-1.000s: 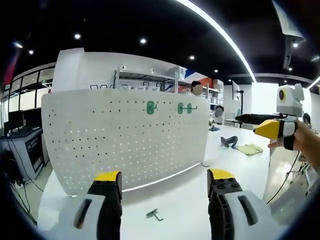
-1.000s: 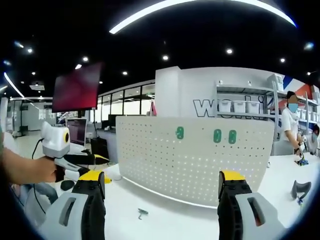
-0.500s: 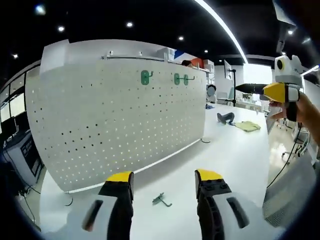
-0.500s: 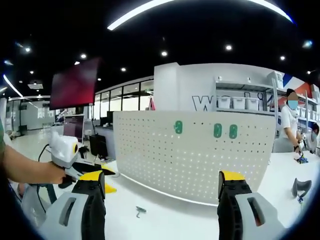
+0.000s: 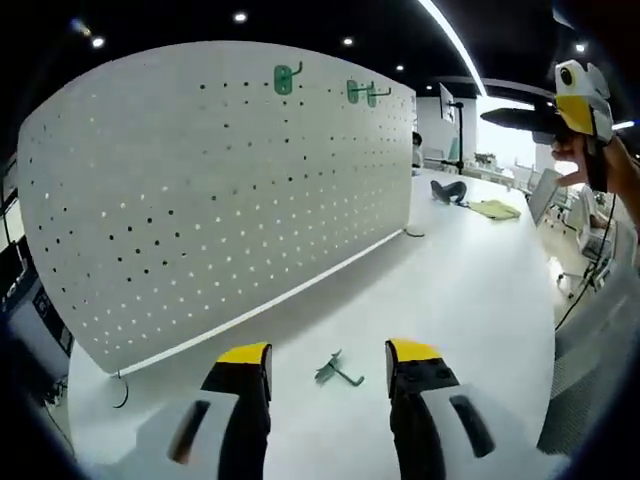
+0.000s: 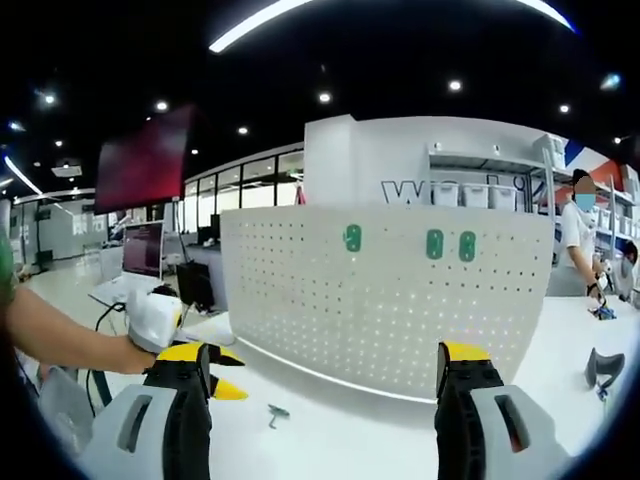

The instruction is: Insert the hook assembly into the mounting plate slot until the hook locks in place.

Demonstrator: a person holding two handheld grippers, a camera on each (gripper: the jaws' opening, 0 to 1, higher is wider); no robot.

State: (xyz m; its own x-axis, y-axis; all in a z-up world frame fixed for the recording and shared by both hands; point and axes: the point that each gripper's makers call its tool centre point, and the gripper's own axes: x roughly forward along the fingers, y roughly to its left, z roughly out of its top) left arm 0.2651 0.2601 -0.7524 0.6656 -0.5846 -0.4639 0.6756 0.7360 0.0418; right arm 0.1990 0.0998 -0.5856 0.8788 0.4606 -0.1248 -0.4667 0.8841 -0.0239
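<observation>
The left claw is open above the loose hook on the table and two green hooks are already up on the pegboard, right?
Nearly. The left claw is open over the loose hook on the table, but the pegboard carries three green hooks, not two: one apart on the left and a close pair further right. The right gripper view shows all three most plainly.
</observation>
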